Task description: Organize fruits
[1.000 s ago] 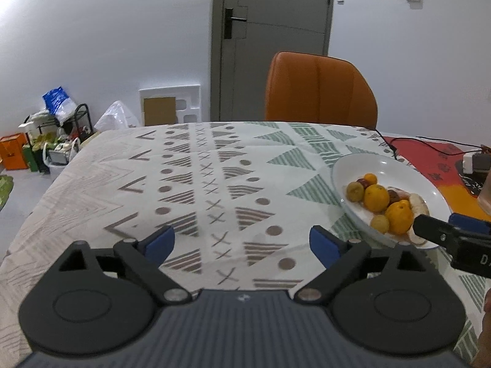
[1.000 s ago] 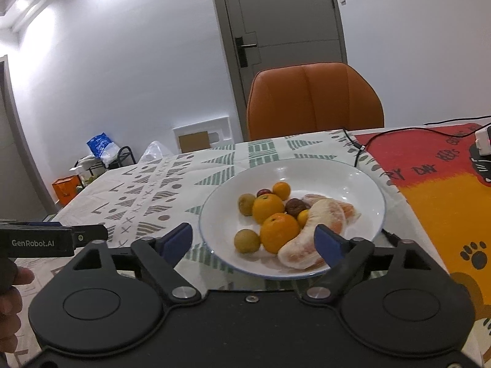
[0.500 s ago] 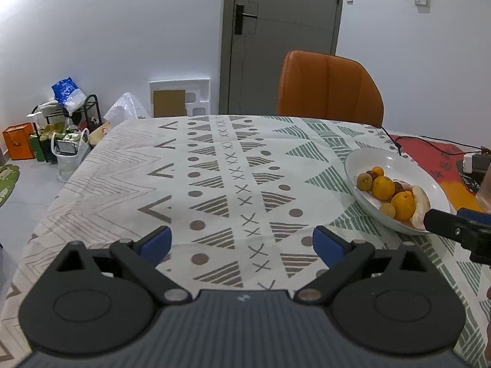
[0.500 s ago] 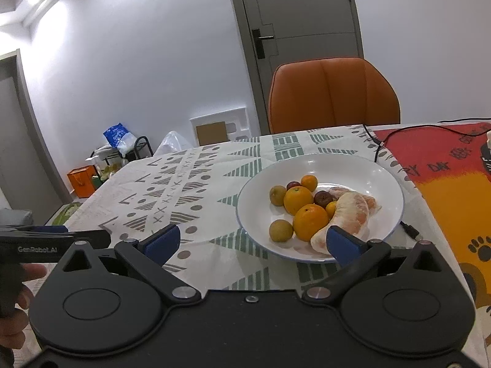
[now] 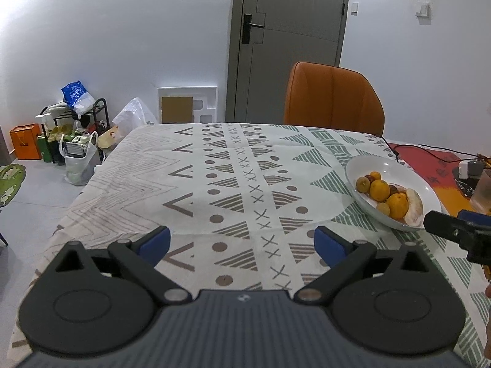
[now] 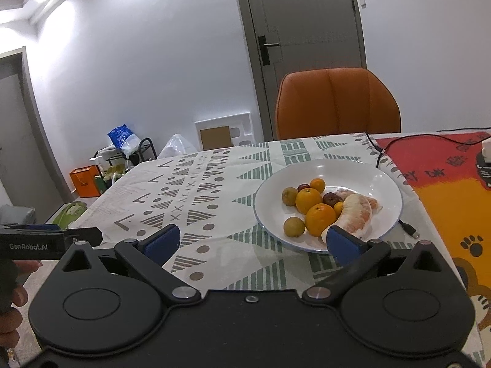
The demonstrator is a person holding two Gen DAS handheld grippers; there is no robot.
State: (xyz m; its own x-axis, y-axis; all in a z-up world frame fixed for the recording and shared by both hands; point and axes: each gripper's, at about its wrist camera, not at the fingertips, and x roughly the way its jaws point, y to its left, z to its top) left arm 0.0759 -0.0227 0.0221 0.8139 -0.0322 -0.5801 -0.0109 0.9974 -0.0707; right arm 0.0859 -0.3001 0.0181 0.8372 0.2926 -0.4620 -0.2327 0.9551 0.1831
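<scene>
A white plate (image 6: 380, 178) on the patterned tablecloth holds oranges (image 6: 321, 219), small yellow-brown fruits (image 6: 294, 227), dark red fruits (image 6: 330, 198) and a peeled pomelo segment (image 6: 356, 211). The plate also shows at the right in the left wrist view (image 5: 383, 165). My right gripper (image 6: 251, 243) is open and empty, just in front of the plate's near-left rim. My left gripper (image 5: 242, 242) is open and empty over the bare cloth, left of the plate.
An orange chair (image 6: 337, 104) stands at the table's far side. A red and orange mat (image 6: 454, 190) with a black cable (image 6: 408, 230) lies right of the plate. A glass (image 5: 483, 190) stands at the far right. Bags and a rack (image 5: 73, 135) sit on the floor at left.
Both grippers have drawn back and up from the table, so the plate looks smaller and farther. Both stay open and empty. The fruit has not moved.
</scene>
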